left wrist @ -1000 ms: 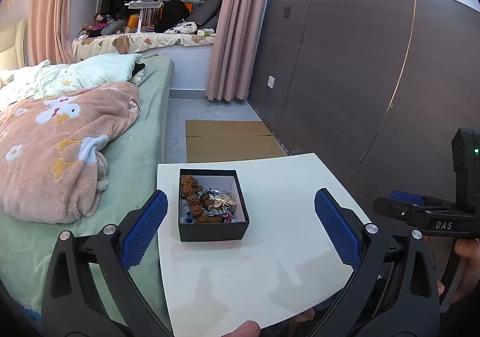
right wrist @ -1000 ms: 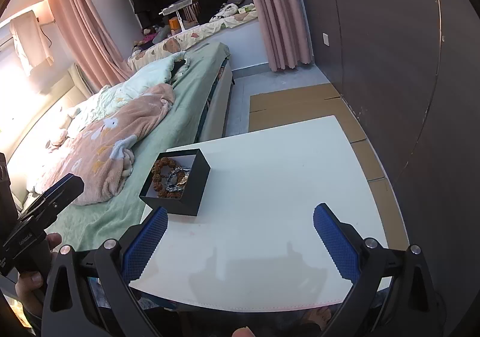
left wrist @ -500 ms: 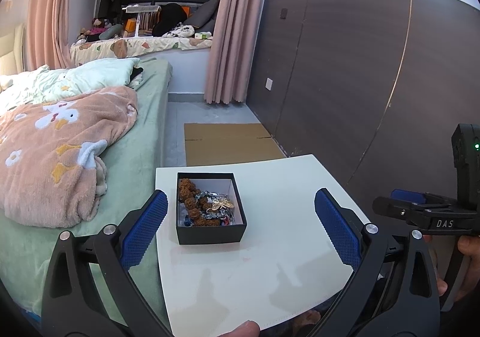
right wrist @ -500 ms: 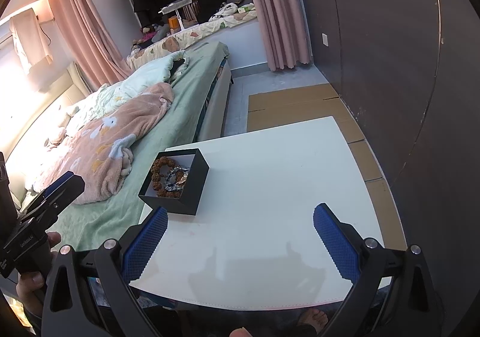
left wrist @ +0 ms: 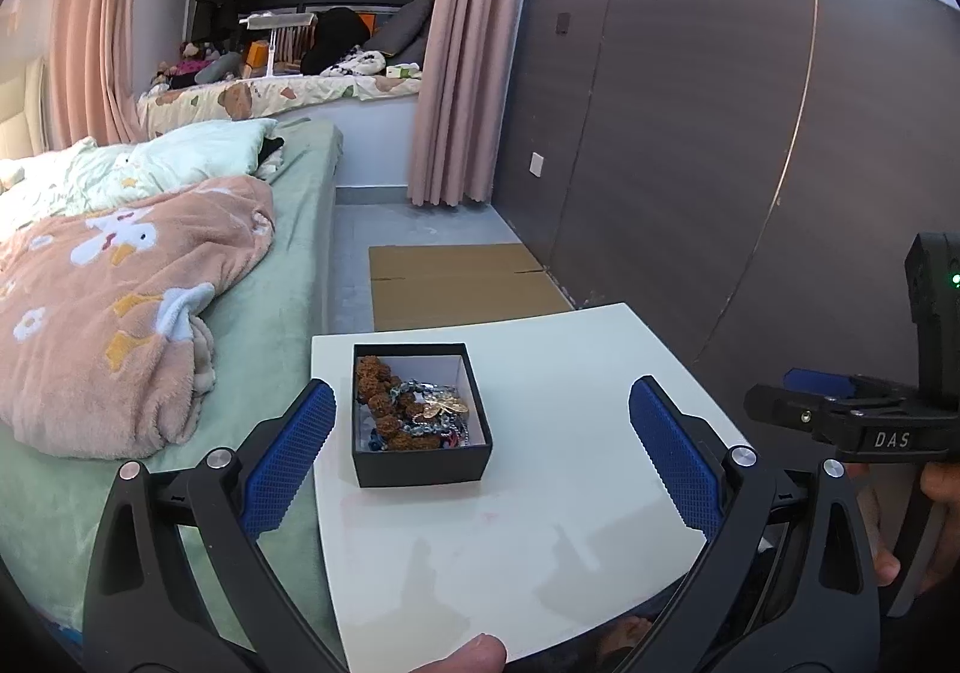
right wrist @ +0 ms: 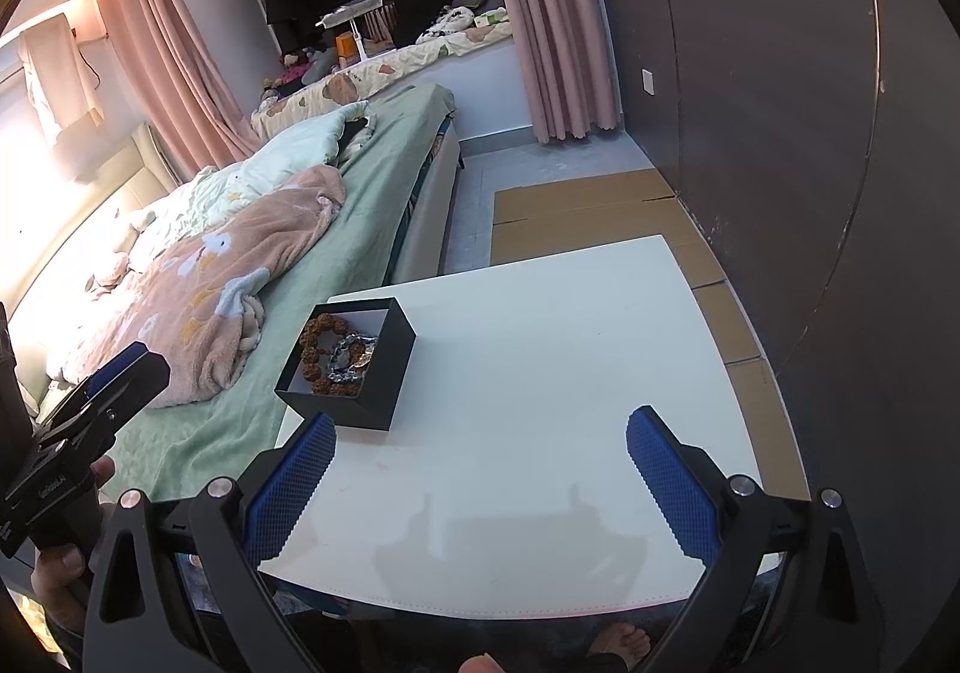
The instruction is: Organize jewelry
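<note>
Both hand-held grippers, left (left wrist: pixel 480 457) and right (right wrist: pixel 480 484), hang with fingers spread wide and empty over the near edge of the white tabletop (left wrist: pixel 540 523). Over the last second the left view has eased slightly back and up, so no reach has begun. The black box (left wrist: pixel 420 457) of jewelry (left wrist: pixel 414 409) sits ahead between the left fingers, toward the bed (left wrist: pixel 282 307) side, left-forward of the right ones.

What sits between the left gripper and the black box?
Nothing visible. The left gripper is open with the black box ahead between its fingers, and only bare white table lies in front of it. The box has no lid, so the jewelry is exposed from above.
</note>
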